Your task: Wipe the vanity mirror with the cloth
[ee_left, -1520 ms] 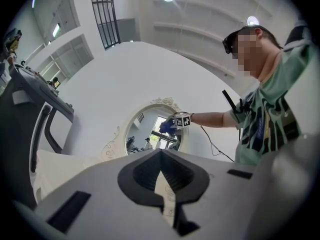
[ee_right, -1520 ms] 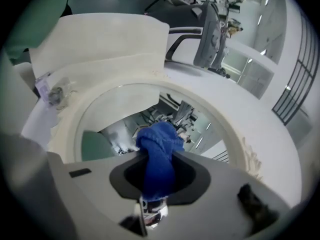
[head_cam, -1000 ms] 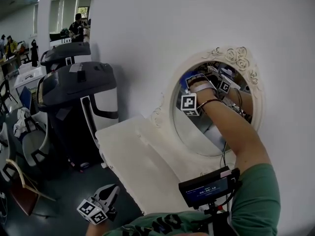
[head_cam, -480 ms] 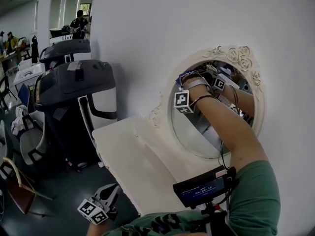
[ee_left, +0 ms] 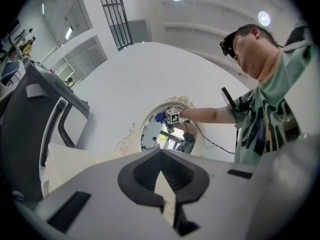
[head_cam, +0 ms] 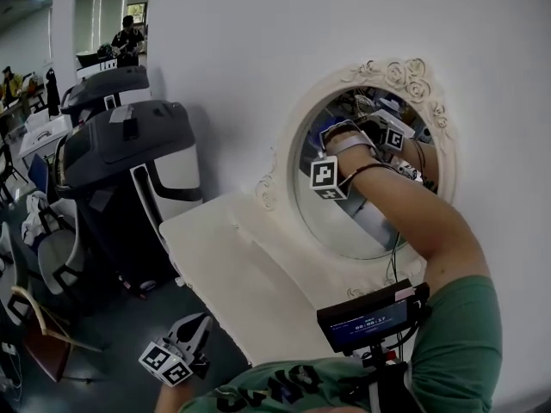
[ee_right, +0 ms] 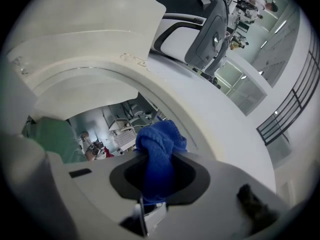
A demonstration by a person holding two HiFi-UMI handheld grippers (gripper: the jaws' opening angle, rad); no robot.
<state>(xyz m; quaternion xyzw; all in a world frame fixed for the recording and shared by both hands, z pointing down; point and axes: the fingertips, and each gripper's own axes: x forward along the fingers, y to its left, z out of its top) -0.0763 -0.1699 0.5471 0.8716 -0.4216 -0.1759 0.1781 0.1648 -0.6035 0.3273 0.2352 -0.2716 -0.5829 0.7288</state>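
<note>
Right hand-held gripper [ee_right: 159, 160] pinching cloth [ee_right: 162, 134] at vanity mirror [head_cam: 344, 222]; left hand-held gripper [ee_left: 161, 153] pressed together; screen [head_cam: 370, 321] text unreadable.

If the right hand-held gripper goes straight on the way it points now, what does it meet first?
Probably the vanity mirror's glass, near its white frame. The right hand-held gripper is shut on the blue cloth, so the cloth would reach the glass first; the depth is unclear.

A big grey machine [head_cam: 129, 157] is parked at the left against the white wall [head_cam: 241, 50], with a second grey machine [head_cam: 108, 89] farther back. A white desk [head_cam: 224, 265] is set just right of them. Chairs [head_cam: 47, 252] are scattered near left, and a person [head_cam: 127, 34] can be spotted far off.
</note>
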